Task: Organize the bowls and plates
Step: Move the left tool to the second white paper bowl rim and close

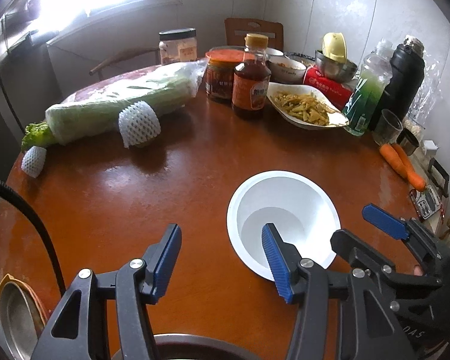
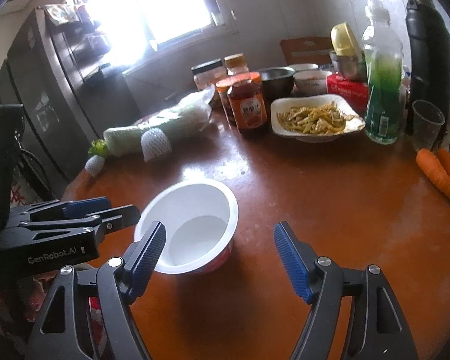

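My left gripper (image 1: pixel 222 258) is released, jaws apart with nothing between them, its right finger overlapping the near rim of the white bowl (image 1: pixel 282 210). My right gripper (image 2: pixel 220 258) is likewise released and empty just beside the bowl (which stands upright on the round table (image 1: pixel 165 195)). The dish of shredded food (image 1: pixel 306 109) lies well beyond the bowl.

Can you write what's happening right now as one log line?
left hand-held gripper: open, empty | right hand-held gripper: open, empty | white bowl: upright on table, ungrasped
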Demonstrator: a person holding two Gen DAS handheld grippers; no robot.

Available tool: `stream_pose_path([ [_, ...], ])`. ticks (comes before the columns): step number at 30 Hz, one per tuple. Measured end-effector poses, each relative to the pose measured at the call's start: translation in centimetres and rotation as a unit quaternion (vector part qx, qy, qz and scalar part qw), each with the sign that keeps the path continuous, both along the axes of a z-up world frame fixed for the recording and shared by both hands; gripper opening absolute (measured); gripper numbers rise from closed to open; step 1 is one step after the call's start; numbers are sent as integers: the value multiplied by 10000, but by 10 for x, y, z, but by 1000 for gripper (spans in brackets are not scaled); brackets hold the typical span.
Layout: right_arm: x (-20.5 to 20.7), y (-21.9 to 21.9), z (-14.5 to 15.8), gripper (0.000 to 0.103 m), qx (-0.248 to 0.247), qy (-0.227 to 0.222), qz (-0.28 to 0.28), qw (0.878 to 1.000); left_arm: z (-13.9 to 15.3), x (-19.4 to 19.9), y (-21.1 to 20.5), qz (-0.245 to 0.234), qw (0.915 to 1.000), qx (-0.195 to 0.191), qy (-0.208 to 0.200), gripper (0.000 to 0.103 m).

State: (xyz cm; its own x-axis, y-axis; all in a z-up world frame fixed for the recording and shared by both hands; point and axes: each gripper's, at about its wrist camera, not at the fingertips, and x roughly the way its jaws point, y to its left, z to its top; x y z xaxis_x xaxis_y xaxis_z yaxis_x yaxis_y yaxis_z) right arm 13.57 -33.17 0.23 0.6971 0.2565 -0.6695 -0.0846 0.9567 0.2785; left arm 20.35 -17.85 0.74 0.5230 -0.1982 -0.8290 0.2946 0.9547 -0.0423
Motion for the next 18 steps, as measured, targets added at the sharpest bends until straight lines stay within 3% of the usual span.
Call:
stream_pose_path([
  [14, 12, 5, -18, 76, -92, 115, 91, 9998, -21, 13, -8, 7, 9995, 58, 294, 55],
  [16, 13, 6, -20, 73, -61, 150, 125, 9998, -24, 14, -9, -3, 9994, 79, 325, 55],
  [18, 13, 7, -22, 63, -24, 172, 197, 9997, -27, 16, -9, 12, 9992, 21, 393, 55],
])
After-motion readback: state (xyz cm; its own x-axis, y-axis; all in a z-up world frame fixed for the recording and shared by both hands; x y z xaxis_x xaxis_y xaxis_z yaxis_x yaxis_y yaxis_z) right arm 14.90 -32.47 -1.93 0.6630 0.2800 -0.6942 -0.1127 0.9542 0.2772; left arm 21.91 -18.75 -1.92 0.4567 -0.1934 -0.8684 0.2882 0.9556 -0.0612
